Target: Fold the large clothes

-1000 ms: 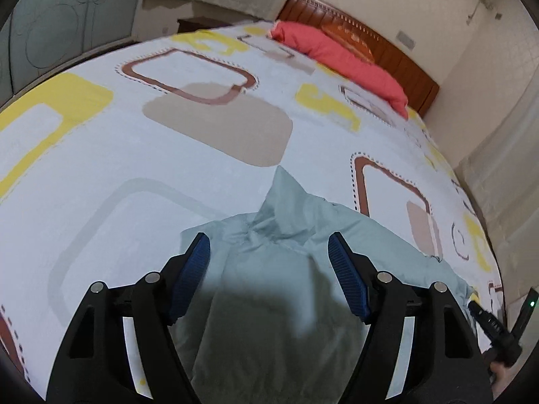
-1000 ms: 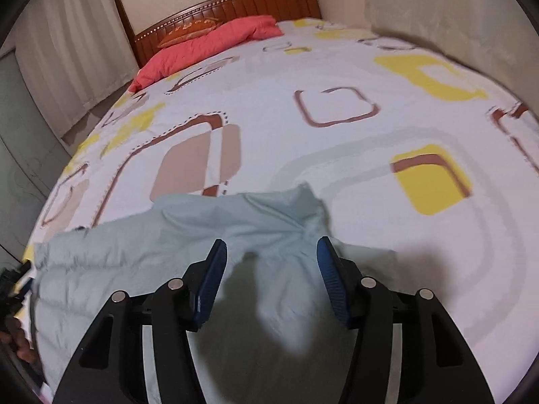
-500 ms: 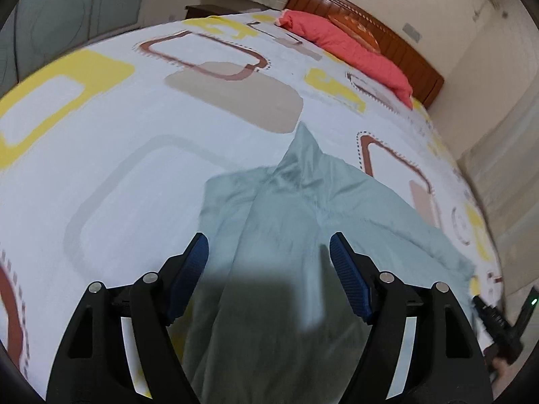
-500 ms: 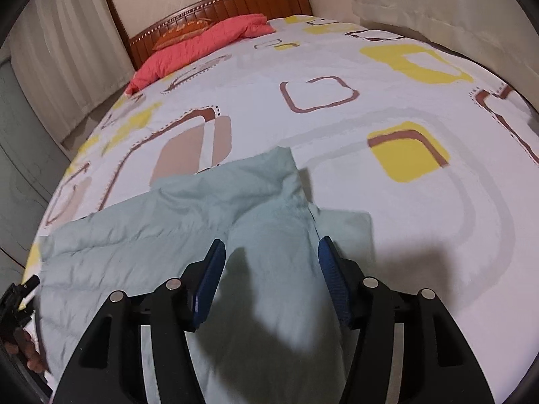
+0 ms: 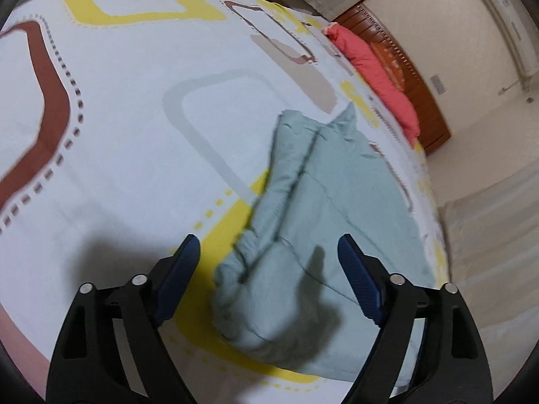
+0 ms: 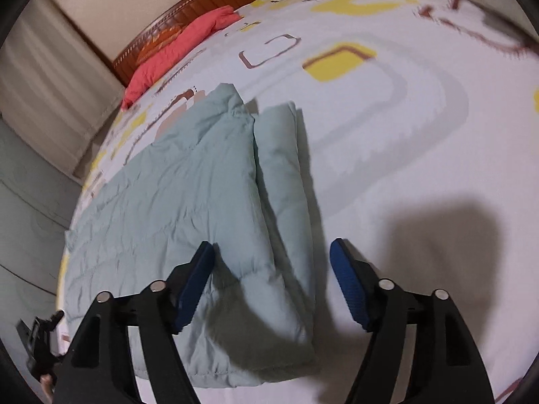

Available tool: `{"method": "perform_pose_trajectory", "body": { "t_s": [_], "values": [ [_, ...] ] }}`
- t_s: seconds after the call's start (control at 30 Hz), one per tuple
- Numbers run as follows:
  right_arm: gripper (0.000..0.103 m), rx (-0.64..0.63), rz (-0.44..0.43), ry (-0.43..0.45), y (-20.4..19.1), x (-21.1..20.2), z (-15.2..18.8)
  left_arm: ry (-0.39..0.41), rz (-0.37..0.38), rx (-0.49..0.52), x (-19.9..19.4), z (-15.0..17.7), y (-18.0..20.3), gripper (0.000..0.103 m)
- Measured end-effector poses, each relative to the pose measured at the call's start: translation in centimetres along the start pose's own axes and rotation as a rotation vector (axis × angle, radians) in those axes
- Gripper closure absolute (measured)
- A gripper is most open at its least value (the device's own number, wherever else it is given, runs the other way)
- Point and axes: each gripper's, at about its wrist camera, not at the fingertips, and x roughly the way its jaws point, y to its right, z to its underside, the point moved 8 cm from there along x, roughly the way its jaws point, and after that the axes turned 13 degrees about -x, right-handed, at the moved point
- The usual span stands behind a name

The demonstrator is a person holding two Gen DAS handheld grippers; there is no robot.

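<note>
A pale green padded jacket (image 5: 313,202) lies flat on the patterned bedspread (image 5: 134,134). Its sleeve with a gathered cuff (image 5: 242,262) lies along its left side in the left wrist view. My left gripper (image 5: 267,269) is open and empty, hovering above the cuff end. In the right wrist view the jacket (image 6: 188,208) shows its other sleeve (image 6: 283,181) lying alongside the body. My right gripper (image 6: 273,276) is open and empty, above the sleeve's lower end.
A red pillow (image 5: 374,70) lies against the wooden headboard (image 5: 414,77) at the far end; it also shows in the right wrist view (image 6: 175,57). Curtains (image 6: 50,94) hang beside the bed. The left gripper's handle (image 6: 40,343) shows at the right view's lower left edge.
Both grippers have pulled back and swung toward the jacket's outer sides; the left now looks along the left sleeve, the right along the right sleeve. Both stay open.
</note>
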Motion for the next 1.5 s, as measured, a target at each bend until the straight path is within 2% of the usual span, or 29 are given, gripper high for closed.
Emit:
{"method": "perform_pose_trajectory", "body": {
  "t_s": [0.07,0.1,0.13,0.2,0.23,0.3,0.4,0.6,0.8,0.97,1.07,1.17,1.23,1.33,1.5],
  "values": [
    [0.032,-0.016,-0.006,0.010,-0.9,0.0,0.2,-0.009,0.022,0.002,0.3,0.5,0.5,0.020],
    [0.037,-0.026,-0.016,0.008,-1.5,0.1,0.3,-0.015,0.032,0.011,0.6,0.9,0.9,0.032],
    [0.044,-0.034,-0.023,0.004,-2.0,0.2,0.5,-0.028,0.027,0.022,1.1,1.3,1.1,0.049],
    [0.063,-0.052,-0.019,0.000,-2.7,0.3,0.7,-0.037,-0.001,0.049,1.9,2.1,1.2,0.068],
    [0.069,-0.062,-0.020,0.003,-3.0,0.2,0.7,-0.029,0.006,0.056,1.8,2.2,1.2,0.079],
    [0.082,-0.076,-0.024,0.014,-3.4,-0.5,0.6,-0.025,0.026,0.069,1.3,2.3,1.4,0.087],
    [0.087,-0.078,-0.048,0.031,-3.7,-1.8,0.7,-0.014,0.033,0.082,0.1,2.3,1.5,0.091],
    [0.088,-0.080,-0.057,0.035,-3.7,-4.1,2.9,-0.012,0.022,0.093,-2.9,3.1,0.4,0.092],
    [0.088,-0.074,-0.079,0.011,-3.2,-5.9,6.2,-0.042,0.015,0.090,-6.0,4.9,-2.6,0.092],
    [0.086,-0.077,-0.080,0.001,-3.0,-6.9,8.3,-0.057,0.001,0.080,-7.2,6.1,-4.6,0.091],
    [0.078,-0.063,-0.082,-0.001,-2.7,-6.6,8.4,-0.058,-0.015,0.092,-7.2,6.1,-5.1,0.083],
    [0.077,-0.050,-0.077,0.006,-2.4,-7.2,8.4,-0.029,-0.050,0.118,-8.0,5.7,-5.4,0.072],
    [0.076,-0.042,-0.073,0.013,-2.0,-7.9,8.7,-0.006,-0.071,0.122,-8.8,5.4,-5.8,0.059],
    [0.075,-0.028,-0.062,0.023,-1.3,-8.9,9.2,0.032,-0.102,0.131,-10.3,5.0,-6.8,0.055],
    [0.075,-0.038,0.001,0.037,-0.3,-10.6,9.4,0.077,-0.165,0.202,-12.4,4.7,-7.4,0.054]
  ]
}}
